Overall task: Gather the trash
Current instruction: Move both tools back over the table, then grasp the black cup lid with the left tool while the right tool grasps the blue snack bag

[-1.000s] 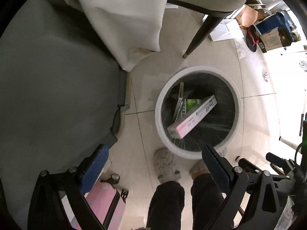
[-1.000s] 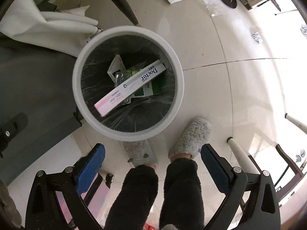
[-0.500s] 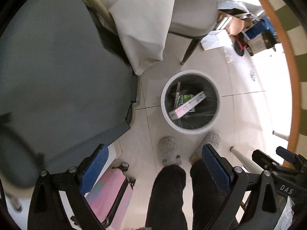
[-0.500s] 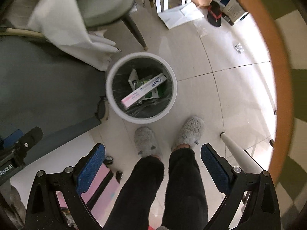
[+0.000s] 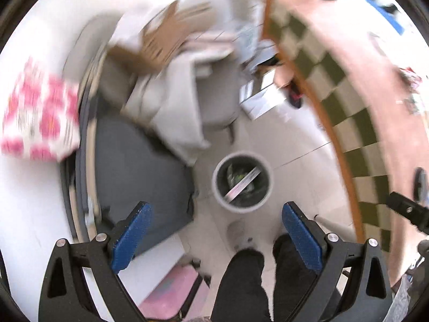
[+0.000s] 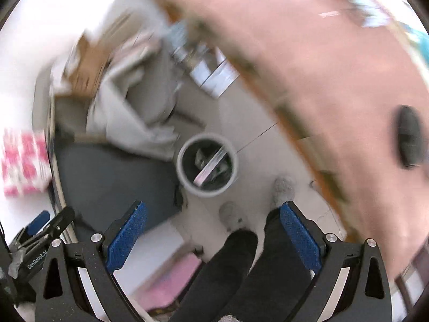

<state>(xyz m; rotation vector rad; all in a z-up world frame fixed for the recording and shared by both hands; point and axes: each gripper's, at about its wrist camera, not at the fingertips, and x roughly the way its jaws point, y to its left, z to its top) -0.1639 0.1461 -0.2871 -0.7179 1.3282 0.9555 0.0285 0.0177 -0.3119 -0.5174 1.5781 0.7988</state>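
Trash: mostly a long pink-and-white carton lying slantwise in the white bin on the floor, near the slippers. Probably light, stiff card; best pinched across its narrow sides near the middle. Left gripper and right gripper both spread wide, holding nothing, high above. Surroundings blurred.

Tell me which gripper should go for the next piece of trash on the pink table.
Right, probably. The pink table fills far more of the right wrist view, and the right gripper is open and empty. The left gripper is empty too, but blur hides the trash.
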